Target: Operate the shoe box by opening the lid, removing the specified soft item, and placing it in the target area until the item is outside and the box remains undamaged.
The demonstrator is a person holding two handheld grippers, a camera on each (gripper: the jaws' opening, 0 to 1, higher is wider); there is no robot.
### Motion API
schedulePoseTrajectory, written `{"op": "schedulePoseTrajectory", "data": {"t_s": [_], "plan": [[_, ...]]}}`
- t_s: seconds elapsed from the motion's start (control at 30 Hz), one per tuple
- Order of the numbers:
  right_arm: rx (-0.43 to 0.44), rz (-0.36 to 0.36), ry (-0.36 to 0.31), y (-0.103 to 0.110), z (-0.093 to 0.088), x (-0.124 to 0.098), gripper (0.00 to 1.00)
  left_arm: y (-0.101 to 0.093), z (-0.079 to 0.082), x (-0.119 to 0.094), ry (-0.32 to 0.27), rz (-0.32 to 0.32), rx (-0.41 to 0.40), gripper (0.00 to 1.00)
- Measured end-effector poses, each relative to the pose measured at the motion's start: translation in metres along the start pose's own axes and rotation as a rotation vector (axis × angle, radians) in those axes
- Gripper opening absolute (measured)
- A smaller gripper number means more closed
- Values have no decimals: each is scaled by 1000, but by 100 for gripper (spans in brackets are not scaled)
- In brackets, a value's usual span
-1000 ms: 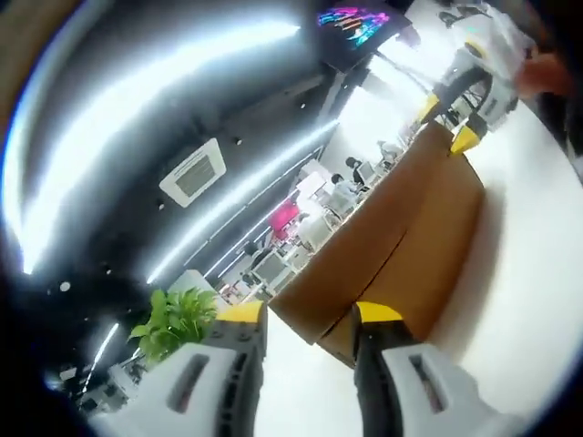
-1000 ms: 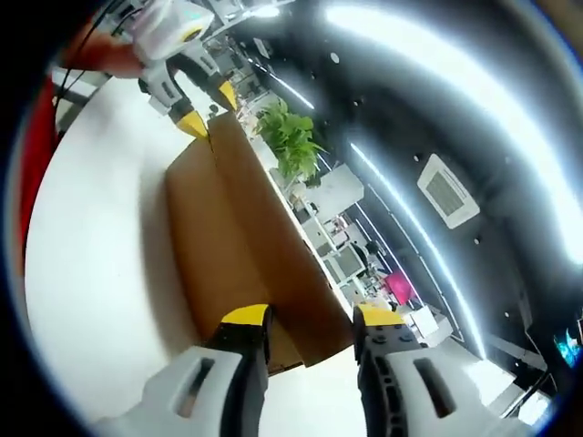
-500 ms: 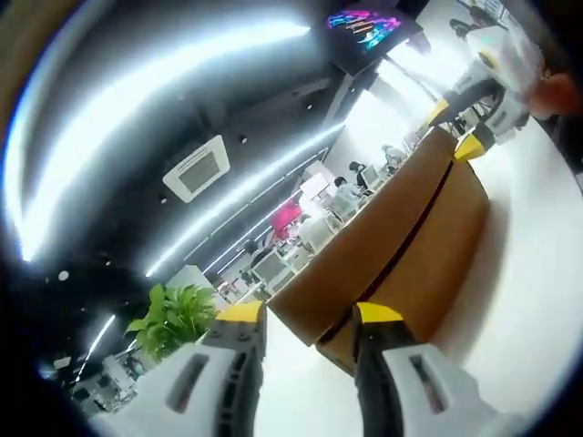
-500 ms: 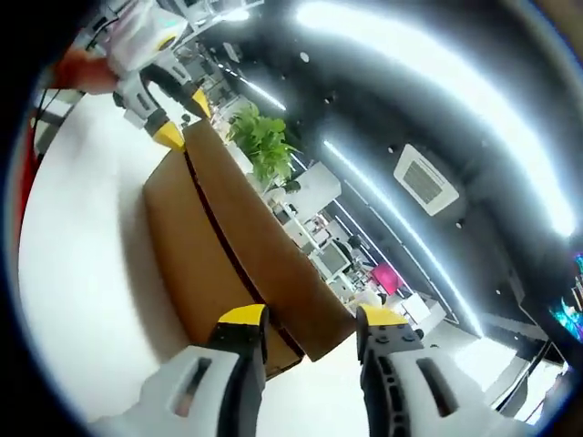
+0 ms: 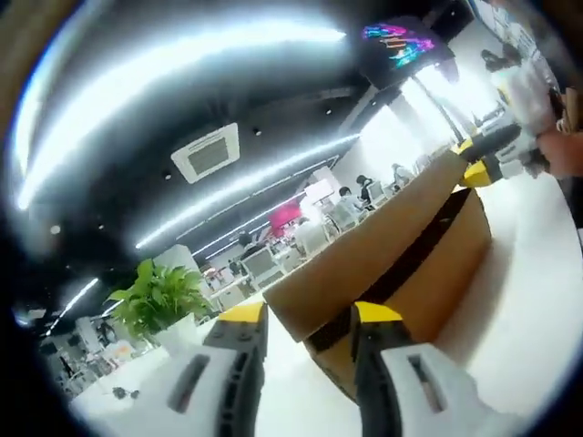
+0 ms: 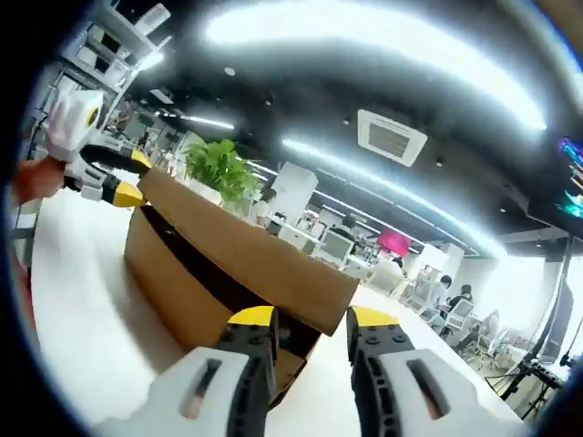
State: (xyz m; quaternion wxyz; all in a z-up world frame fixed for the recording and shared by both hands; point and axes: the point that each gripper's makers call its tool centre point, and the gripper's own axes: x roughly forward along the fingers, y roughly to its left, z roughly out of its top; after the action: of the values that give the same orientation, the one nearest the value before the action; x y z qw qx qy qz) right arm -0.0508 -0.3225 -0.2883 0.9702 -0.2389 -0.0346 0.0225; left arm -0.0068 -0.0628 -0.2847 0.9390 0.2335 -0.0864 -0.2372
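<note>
- White tabletop point(image 5: 537, 300) point(image 6: 82, 300) carried the brown cardboard shoe box point(image 5: 437, 273) point(image 6: 168, 287); box sat between the two grippers, one at each end.
- Brown cardboard lid point(image 5: 364, 264) point(image 6: 246, 255) stood raised above the box body, with a dark gap along the seam in both views.
- Left gripper point(image 5: 310, 315), white with yellow tips, sat at the near end of the box in the left gripper view, jaws set apart with the lid's corner edge between the tips; actual contact could not be told. Seen at the far end in the right gripper view point(image 6: 123, 177).
- Right gripper point(image 6: 311, 318), same build, jaws likewise apart at the lid's near corner; grip could not be told. Seen far off in the left gripper view point(image 5: 483, 162).
- Soft item not visible; box interior hidden.
- Green potted plant point(image 5: 155, 296) point(image 6: 219, 168) noted beyond the table.
</note>
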Motion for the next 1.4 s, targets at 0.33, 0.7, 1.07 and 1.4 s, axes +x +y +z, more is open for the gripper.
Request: {"op": "schedulePoseTrajectory", "data": {"t_s": [0.33, 0.7, 1.07, 1.4], "plan": [[32, -67, -81, -2, 6, 3, 31, -3, 6, 2, -37, 12, -15, 41], [2, -209, -125, -11, 10, 7, 23, 1, 14, 6, -73, 4, -83, 46], [110, -237, -135, -28, 6, 4, 1, -5, 8, 2, -68, -19, -61, 46], [347, -210, -165, -33, 12, 7, 0, -8, 9, -2, -66, -65, -80, 50]]}}
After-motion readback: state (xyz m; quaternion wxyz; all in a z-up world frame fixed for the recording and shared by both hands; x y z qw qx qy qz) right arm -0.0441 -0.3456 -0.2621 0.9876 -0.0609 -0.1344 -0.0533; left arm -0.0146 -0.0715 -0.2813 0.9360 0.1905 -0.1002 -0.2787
